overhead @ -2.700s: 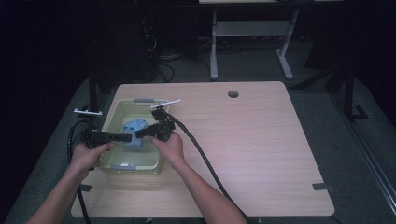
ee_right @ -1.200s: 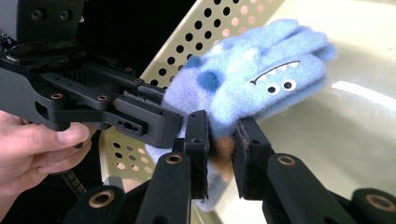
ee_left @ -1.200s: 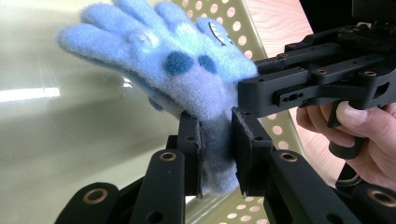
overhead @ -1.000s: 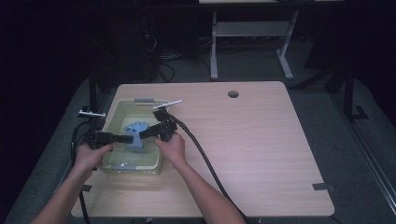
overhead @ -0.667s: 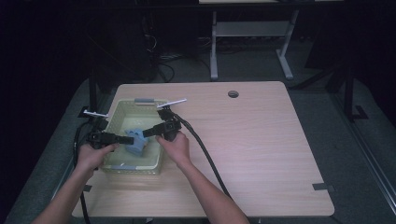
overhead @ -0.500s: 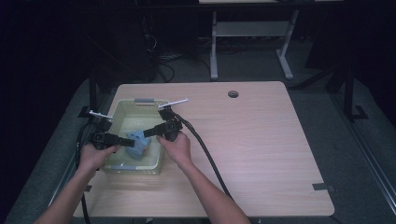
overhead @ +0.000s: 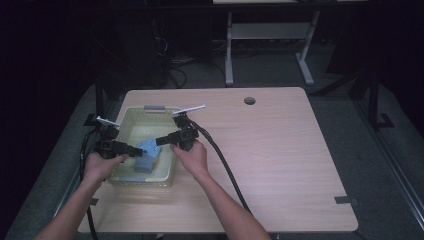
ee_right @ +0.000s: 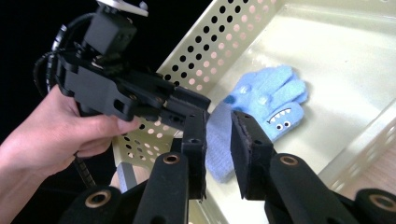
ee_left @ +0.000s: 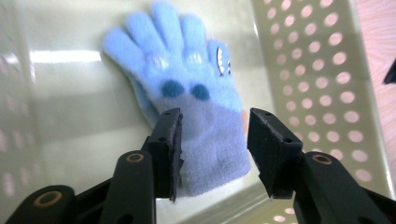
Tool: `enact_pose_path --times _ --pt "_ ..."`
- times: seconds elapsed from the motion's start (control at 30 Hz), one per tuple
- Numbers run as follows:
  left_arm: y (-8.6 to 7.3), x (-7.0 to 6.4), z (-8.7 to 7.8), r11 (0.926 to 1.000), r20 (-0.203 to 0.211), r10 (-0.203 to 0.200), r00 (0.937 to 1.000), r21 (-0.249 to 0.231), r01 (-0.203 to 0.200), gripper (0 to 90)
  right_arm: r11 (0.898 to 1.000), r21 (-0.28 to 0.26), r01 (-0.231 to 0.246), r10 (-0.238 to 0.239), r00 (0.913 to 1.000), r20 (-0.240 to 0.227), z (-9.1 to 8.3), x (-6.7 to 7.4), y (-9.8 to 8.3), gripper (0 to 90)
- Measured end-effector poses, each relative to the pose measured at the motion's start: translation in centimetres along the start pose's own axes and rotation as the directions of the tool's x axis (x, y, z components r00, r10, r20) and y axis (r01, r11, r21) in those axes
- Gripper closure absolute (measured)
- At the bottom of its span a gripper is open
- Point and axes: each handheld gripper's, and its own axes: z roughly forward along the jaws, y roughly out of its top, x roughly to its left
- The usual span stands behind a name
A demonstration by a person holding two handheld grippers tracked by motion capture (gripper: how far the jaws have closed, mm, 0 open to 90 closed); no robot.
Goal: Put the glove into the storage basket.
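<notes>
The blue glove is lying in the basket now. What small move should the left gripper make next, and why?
Probably draw the left gripper straight back, up and away from the glove. Its fingers have just been opening, the cuff lies loose between them, and the glove rests flat on the floor of the basket, so it looks released.

The high view looks forward and down from above the table [overhead: 280, 150]. Both gripper views look closely into the basket [overhead: 131, 116]; all share the blue glove [ee_left: 196, 93].
</notes>
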Motion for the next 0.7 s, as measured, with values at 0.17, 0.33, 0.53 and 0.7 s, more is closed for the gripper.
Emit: enact_pose_path --times 0.17,0.33,0.53,0.7 --pt "0.3 -0.7 0.4 0.9988 -0.006 0.044 0.999 0.024 -0.043 66.3 1.0 -0.01 0.0 0.0 1.0 -0.004 -0.4 0.0 -0.1 75.0" --pt "0.5 -1.1 1.9 0.9948 -0.059 0.063 0.9962 0.083 -0.058 68.1 1.0 -0.018 -0.005 0.005 0.9999 -0.01 -0.9 -0.1 -0.2 74.6" --pt "0.6 -0.8 3.0 0.9901 -0.091 0.048 0.9947 0.136 -0.035 64.4 1.0 -0.019 -0.007 0.006 0.9999 -0.009 -1.4 -0.4 -0.4 74.1" --pt "0.8 -1.2 1.8 0.9969 -0.055 0.044 0.9975 0.068 -0.04 62.6 0.999 -0.031 -0.013 0.013 0.9998 -0.012 -1.9 -0.6 -0.5 73.1"
